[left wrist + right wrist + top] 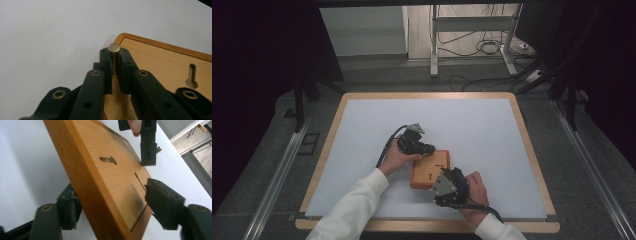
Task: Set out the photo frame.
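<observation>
1. Nearest the person, the right gripper (pixel 443 181) sits at the near end of a flat orange-brown wooden board (pixel 430 169) with a darker rim and a keyhole-shaped slot (pixel 108 159) cut into its face.
2. In the right gripper view the right gripper's black fingers (pixel 163 206) straddle the board's near edge: one finger lies under the board on the counter side, the other stands over its top face. The upper finger seems clear of the wood; whether the lower one presses on it I cannot tell. No earlier moment is at hand to compare.
3. The board lies on the white counter (pixel 472 130), slightly right of its middle and toward the near side, with its near end between the right fingers and its far corner at the left gripper.
4. Farther off, the left gripper (pixel 430 149) reaches down to the board's far corner. Its fingers (pixel 106 62) are drawn close together and pinch a small brass-coloured metal cylinder pin (pixel 114 55) standing upright between the tips, its flat round end showing above them.
5. The pin stands just at the rounded corner of the board, over the rim where wood meets counter.
6. The person's white sleeve (pixel 354 207) comes in from the near edge.
</observation>
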